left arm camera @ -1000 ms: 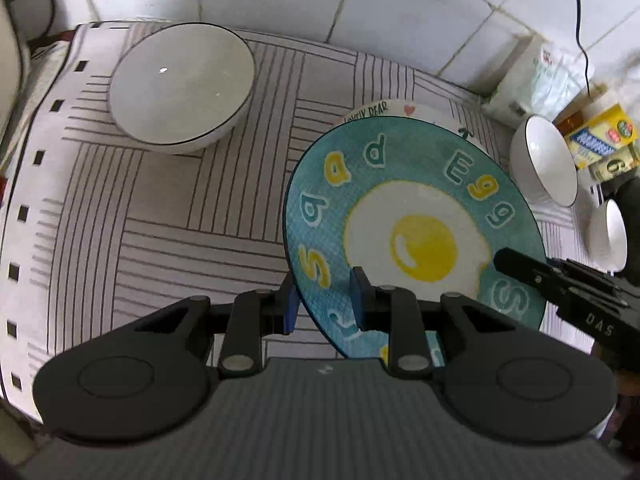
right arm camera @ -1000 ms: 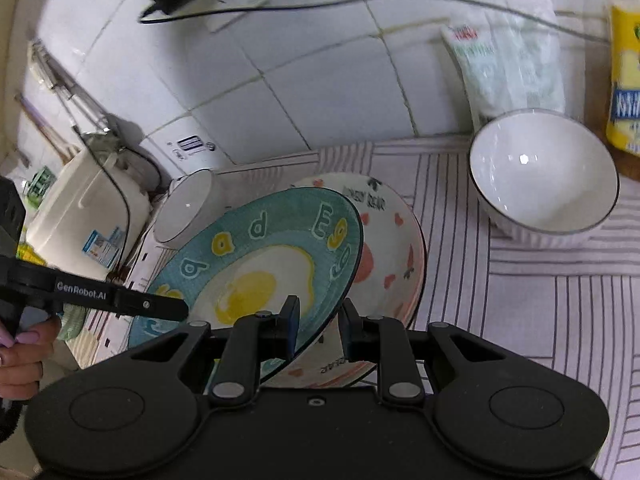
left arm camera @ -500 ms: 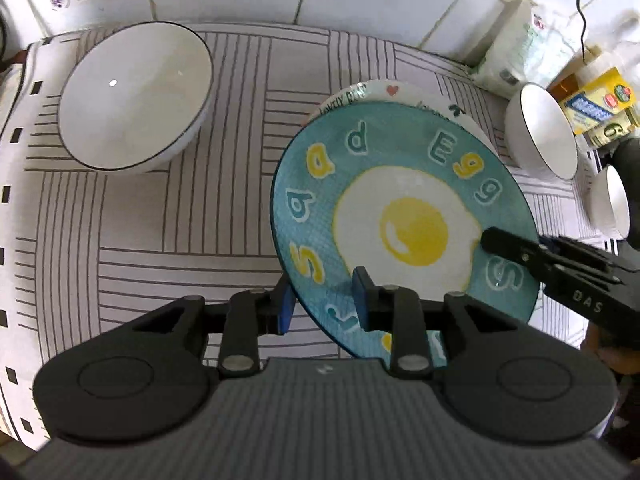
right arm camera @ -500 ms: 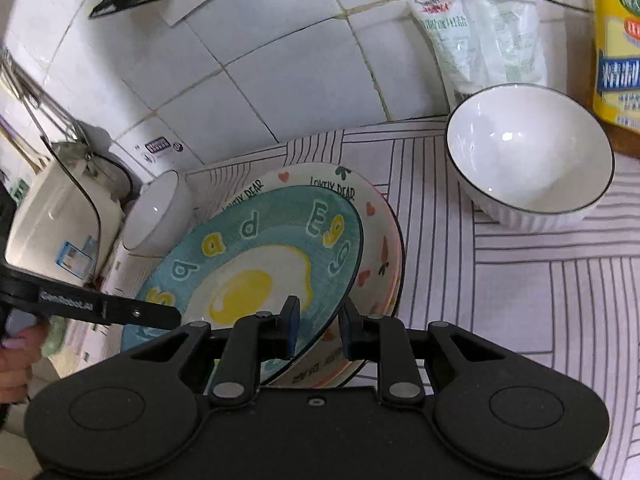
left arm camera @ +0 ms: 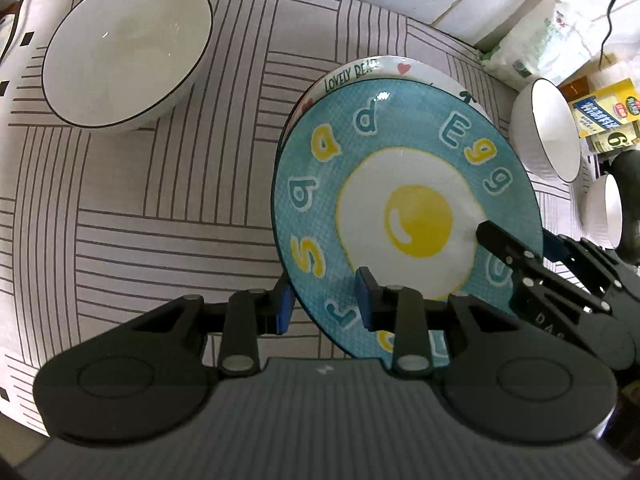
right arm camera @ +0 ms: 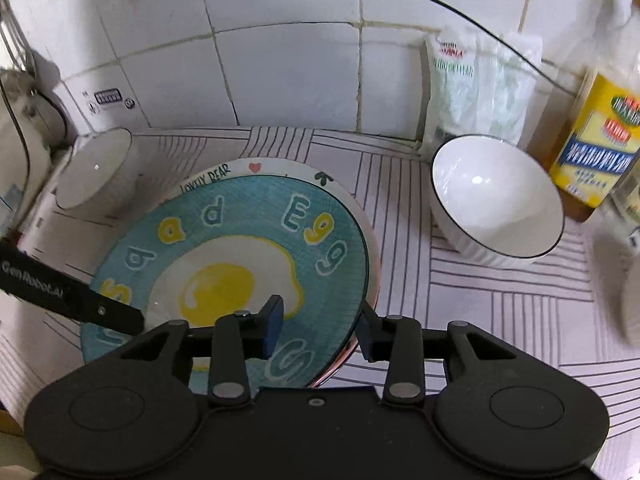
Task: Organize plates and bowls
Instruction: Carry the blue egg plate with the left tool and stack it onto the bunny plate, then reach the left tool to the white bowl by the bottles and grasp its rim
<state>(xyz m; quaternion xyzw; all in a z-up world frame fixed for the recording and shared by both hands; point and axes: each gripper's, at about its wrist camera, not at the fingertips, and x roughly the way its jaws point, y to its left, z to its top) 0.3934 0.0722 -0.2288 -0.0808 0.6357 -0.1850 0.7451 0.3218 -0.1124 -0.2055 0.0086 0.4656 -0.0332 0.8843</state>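
Note:
A blue plate with a fried-egg picture lies on a white "Lovely Bear" plate on the striped cloth. My left gripper straddles the blue plate's near-left rim. Its jaws are opening and the pads stand slightly off the rim. My right gripper straddles the right rim. Its jaws are opening wide and its pads are clear of the plate. One left finger reaches in from the left in the right wrist view. A large white bowl stands far left.
A second white bowl stands right of the plates, with a smaller bowl beyond it. A white bag and a yellow package lean against the tiled wall. A white appliance stands at the left edge.
The blue plate has come down from a tilt to lie on the white plate. Both grippers' jaws have widened, the right far more. The right wrist view has swung right.

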